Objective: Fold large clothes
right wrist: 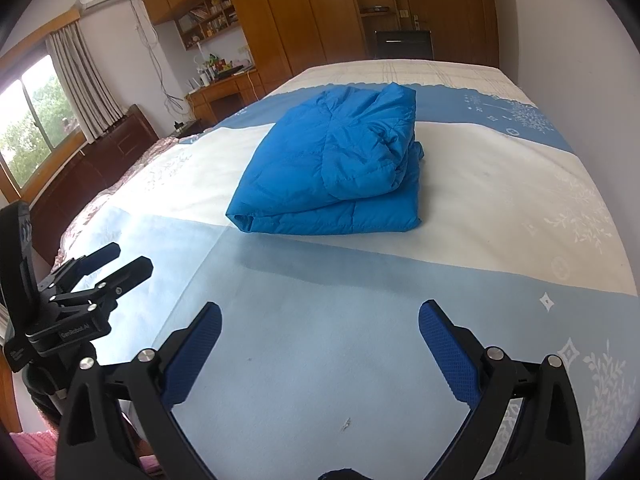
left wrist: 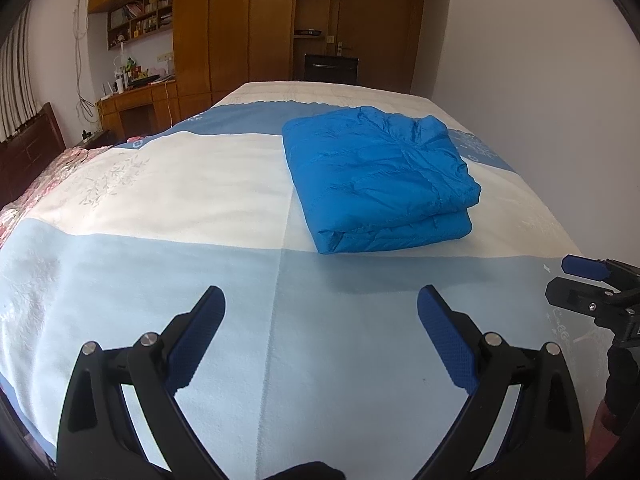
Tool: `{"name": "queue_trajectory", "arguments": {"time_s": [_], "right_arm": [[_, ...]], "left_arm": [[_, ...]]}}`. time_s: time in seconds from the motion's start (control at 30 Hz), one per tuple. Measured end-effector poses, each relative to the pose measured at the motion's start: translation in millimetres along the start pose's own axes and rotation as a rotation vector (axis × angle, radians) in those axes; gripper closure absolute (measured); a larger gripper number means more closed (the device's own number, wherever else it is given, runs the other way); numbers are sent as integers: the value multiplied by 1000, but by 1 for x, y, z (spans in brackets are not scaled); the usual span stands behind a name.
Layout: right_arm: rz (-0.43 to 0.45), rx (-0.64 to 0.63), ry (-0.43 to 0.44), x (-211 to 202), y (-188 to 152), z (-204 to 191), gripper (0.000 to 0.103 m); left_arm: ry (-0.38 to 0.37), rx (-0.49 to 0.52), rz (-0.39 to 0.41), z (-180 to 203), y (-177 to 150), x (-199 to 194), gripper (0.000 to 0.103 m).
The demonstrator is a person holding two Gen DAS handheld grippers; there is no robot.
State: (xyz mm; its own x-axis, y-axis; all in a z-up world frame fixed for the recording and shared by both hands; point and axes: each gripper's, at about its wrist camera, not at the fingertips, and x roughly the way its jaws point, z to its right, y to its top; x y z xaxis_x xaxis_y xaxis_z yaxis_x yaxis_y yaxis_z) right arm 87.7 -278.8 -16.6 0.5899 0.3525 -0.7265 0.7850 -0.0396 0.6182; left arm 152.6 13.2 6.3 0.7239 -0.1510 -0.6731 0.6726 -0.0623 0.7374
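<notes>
1. The jacket (left wrist: 380, 176), bright blue and quilted, lies folded into a thick, roughly square bundle on the bed (left wrist: 160, 208), on the cream band of the cover towards the far side.
2. Its folded layers show as stacked edges along the near side; a rumpled part lies on top at the right.
3. The left gripper (left wrist: 320, 312) hangs over the pale blue near band, jaws spread wide with nothing between them, well apart from the jacket.
4. The right gripper (right wrist: 320, 320) hangs over the same band, jaws likewise wide apart and empty, short of the jacket.
5. A wooden wardrobe (left wrist: 232, 24) and a desk (left wrist: 136, 100) stand beyond the bed; a window (right wrist: 28, 128) with curtains is at the left.
</notes>
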Motion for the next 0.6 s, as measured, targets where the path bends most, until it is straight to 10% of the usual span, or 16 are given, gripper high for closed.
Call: {"name": "queue_trajectory", "arguments": {"time_s": [0.6], "right_arm": [[-10, -5, 5, 3, 0, 1, 4]], "left_arm": [[-10, 7, -2, 3, -1, -1, 7]]}}
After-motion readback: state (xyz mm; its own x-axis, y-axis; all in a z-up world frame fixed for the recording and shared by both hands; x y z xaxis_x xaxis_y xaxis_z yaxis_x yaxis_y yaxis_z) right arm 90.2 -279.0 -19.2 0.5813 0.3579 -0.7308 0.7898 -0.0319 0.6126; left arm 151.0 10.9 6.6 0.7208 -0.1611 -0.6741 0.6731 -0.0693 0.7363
